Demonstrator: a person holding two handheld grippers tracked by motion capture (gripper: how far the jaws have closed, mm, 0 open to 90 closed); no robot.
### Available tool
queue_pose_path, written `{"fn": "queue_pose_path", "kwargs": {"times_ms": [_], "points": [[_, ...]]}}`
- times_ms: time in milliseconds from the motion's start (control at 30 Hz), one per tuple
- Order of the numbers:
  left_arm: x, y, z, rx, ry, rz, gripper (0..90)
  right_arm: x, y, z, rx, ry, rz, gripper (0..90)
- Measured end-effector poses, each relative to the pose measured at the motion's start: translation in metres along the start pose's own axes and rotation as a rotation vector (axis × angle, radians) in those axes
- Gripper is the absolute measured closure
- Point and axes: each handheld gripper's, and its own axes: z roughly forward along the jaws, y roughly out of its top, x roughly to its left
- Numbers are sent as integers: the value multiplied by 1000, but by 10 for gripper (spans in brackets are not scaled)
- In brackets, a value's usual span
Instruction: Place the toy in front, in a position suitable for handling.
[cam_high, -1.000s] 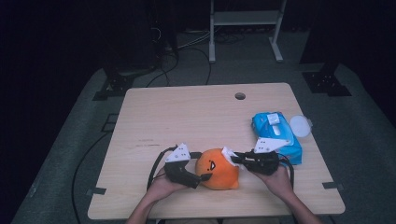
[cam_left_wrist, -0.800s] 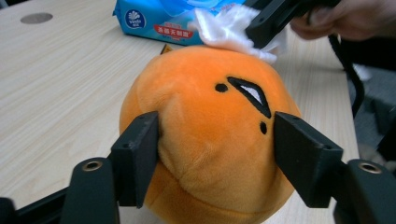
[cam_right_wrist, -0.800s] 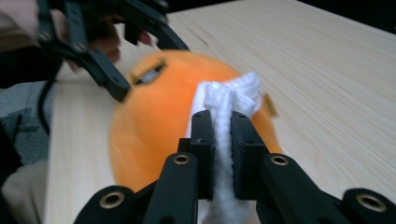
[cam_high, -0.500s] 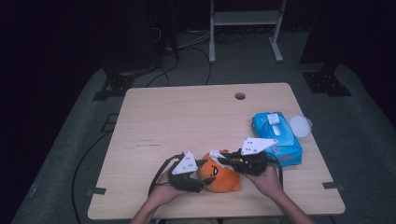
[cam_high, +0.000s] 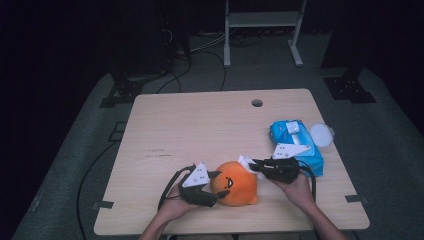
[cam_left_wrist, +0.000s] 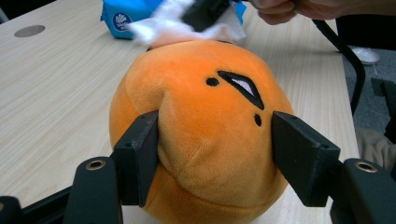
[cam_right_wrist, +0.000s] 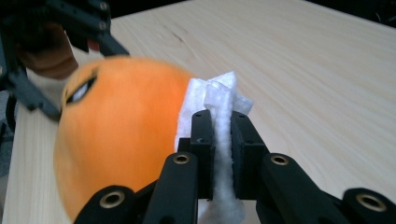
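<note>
While my left hand (cam_high: 172, 205) comes in from the bottom edge of the high view, its gripper (cam_high: 212, 187) lies low over the table (cam_high: 200, 125), pointing right into the orange plush toy (cam_high: 235, 182). Its jaws have just been closing, and the toy is between them: in the left gripper view the two black pads (cam_left_wrist: 140, 156) dent the soft fur on both sides of the plush (cam_left_wrist: 205, 135), so I'm clamped on it. The toy sits near the bottom centre of the high view, close to the table's near edge, with its stitched face turned toward my left hand.

My right hand (cam_high: 300, 187) reaches in from the lower right, forearm angled up and left, and its gripper (cam_high: 255, 163) points left at the toy's upper right side. That one is clenched tight on a white wipe (cam_right_wrist: 219, 121): in the right gripper view the wipe stands pinched between the pads, its bunched top pressed against the plush (cam_right_wrist: 121, 135). From the left gripper view the wipe (cam_left_wrist: 177, 23) sits blurred along the toy's top edge.

Behind my right hand, at the middle right of the high view, lies a blue wipe pack (cam_high: 295, 140), with a white round lid (cam_high: 321, 135) just beside it at the table's right edge. A cable hole (cam_high: 257, 103) marks the far side of the tabletop.
</note>
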Motion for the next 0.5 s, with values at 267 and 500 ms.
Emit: {"fn": "queue_pose_path", "kwargs": {"times_ms": [267,500], "points": [[3,0,2,-9,23,-28,330,20,-20,-19,55,13,-15,805],[5,2,7,-17,48,-61,329,49,-11,-15,23,78,-70,806]]}}
